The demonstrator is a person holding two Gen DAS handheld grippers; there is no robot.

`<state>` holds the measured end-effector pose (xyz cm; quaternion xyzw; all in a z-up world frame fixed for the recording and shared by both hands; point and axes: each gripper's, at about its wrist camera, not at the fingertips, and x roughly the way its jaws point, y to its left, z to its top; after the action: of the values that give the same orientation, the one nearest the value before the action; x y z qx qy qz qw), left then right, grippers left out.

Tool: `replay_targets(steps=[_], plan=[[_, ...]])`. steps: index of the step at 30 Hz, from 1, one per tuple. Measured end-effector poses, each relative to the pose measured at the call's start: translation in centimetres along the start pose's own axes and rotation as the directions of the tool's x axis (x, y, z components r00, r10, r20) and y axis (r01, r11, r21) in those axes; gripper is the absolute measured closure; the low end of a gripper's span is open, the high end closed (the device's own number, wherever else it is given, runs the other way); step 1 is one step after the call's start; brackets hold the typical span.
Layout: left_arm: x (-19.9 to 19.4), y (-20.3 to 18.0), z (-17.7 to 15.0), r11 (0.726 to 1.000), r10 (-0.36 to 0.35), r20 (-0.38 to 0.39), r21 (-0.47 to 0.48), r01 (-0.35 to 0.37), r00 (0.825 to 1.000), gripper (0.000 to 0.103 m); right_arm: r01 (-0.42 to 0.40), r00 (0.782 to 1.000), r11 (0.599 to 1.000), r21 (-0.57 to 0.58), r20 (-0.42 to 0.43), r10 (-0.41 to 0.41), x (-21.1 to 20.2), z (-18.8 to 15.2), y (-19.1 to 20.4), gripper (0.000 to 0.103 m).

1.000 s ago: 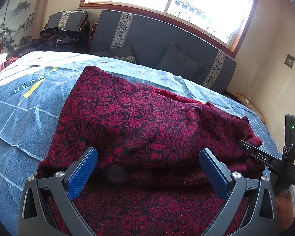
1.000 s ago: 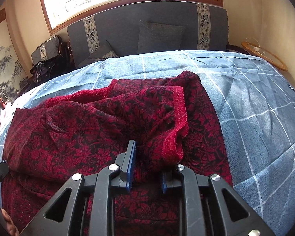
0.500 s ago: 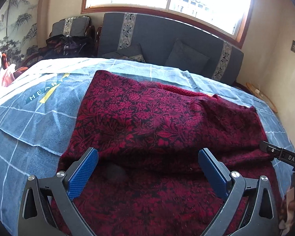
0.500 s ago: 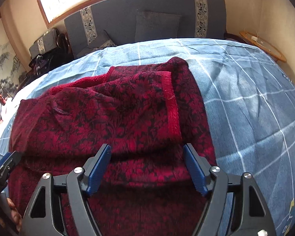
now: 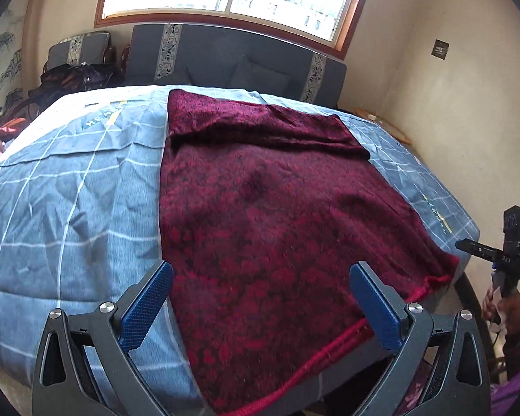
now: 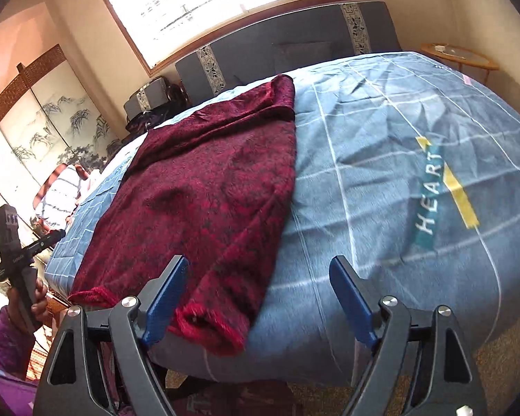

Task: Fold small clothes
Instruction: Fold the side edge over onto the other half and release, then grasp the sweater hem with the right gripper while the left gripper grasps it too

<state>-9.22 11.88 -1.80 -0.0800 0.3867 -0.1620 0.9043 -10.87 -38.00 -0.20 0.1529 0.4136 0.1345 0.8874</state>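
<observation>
Garment: a dark red patterned garment [image 5: 267, 208] lies spread flat on the blue checked bedspread [image 5: 69, 190], its near hem hanging over the bed's edge, its far end folded over.
Left gripper [image 5: 260, 298]: jaws spread wide, holding nothing; the garment's near part lies between and beyond them.
Right gripper [image 6: 256, 298]: jaws wide apart, empty; the garment's near corner lies just beside the left finger [image 6: 166, 298].

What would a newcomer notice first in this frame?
A dark red patterned garment lies spread down the middle of a blue checked bedspread, its far end folded over and its near hem hanging off the bed's edge. Both hand-held grippers, left and right, are open and hold nothing.
</observation>
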Motion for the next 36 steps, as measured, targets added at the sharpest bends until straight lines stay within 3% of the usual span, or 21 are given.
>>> replay_targets(steps=[3, 6, 11, 12, 13, 14, 16, 21, 23, 26, 28, 30, 35, 36], plan=[[0.1, -0.6, -1.7, 0.999, 0.029, -0.039, 0.037, -0.028, 0.999, 0.003, -0.009, 1.0, 0.999, 0.036, 0.009, 0.008, -0.1, -1.0, -0.5, 0.022], [0.3, -0.9, -2.6, 0.997, 0.052, -0.069, 0.062, -0.047, 0.996, 0.014, -0.068, 0.998, 0.995, 0.072, 0.017, 0.067, 0.5, -1.2, 0.3, 0.022], [0.3, 0.6, -3.5, 0.999, 0.013, -0.094, -0.035, -0.016, 0.996, 0.016, -0.043, 0.998, 0.999, 0.011, -0.04, 0.044, 2.7, -2.1, 4.0, 0.022], [0.3, 1.0, -3.7, 0.999, 0.006, -0.098, -0.052, -0.012, 0.995, 0.016, -0.019, 0.998, 1.0, 0.0, -0.057, 0.019, 3.4, -2.4, 4.4, 0.028], [0.3, 1.3, -4.0, 0.998, 0.0, -0.106, -0.065, -0.007, 0.994, 0.016, 0.002, 0.998, 1.0, 0.001, -0.069, -0.002, 4.0, -2.7, 4.4, 0.067], [0.3, 1.5, -4.3, 0.997, -0.003, -0.117, -0.075, -0.006, 0.993, 0.016, 0.025, 0.995, 0.999, 0.027, -0.093, -0.023, 4.5, -3.0, 3.8, 0.084], [0.0, 1.7, -4.9, 0.997, -0.009, -0.125, -0.082, -0.002, 0.992, 0.016, -0.043, 0.997, 0.989, 0.144, -0.061, 0.052, 3.5, -3.3, 1.8, 0.088], [0.0, 2.2, -5.6, 0.994, -0.041, -0.134, -0.106, 0.027, 0.99, 0.016, -0.21, 0.976, 0.934, 0.29, 0.013, 0.216, 1.0, -4.8, -1.4, 0.087], [0.8, 2.5, -5.7, 0.989, -0.064, -0.156, -0.139, 0.042, 0.986, 0.016, -0.173, 0.984, 0.948, 0.267, 0.009, 0.177, 0.7, -5.1, -1.5, 0.083], [1.2, 2.9, -5.6, 0.982, -0.093, -0.152, -0.175, 0.066, 0.984, 0.016, -0.193, 0.981, 0.945, 0.265, 0.026, 0.193, 0.4, -4.7, -1.6, 0.078], [1.3, 3.1, -5.5, 0.977, -0.114, -0.149, -0.199, 0.083, 0.982, 0.016, -0.202, 0.979, 0.941, 0.272, 0.028, 0.202, 0.7, -4.2, -1.7, 0.054], [1.3, 3.2, -5.3, 0.971, -0.129, -0.147, -0.217, 0.095, 0.981, 0.016, -0.208, 0.978, 0.941, 0.268, 0.026, 0.209, 0.9, -4.0, -1.7, 0.043], [1.4, 3.6, -5.0, 0.959, -0.168, -0.138, -0.254, 0.129, 0.976, 0.019, -0.15, 0.988, 0.954, 0.258, -0.005, 0.157, 1.8, -3.5, -1.4, 0.044], [1.6, 3.6, -4.9, 0.955, -0.177, -0.139, -0.263, 0.136, 0.974, 0.026, -0.151, 0.987, 0.954, 0.259, -0.013, 0.16, 2.2, -3.4, -1.4, 0.05]])
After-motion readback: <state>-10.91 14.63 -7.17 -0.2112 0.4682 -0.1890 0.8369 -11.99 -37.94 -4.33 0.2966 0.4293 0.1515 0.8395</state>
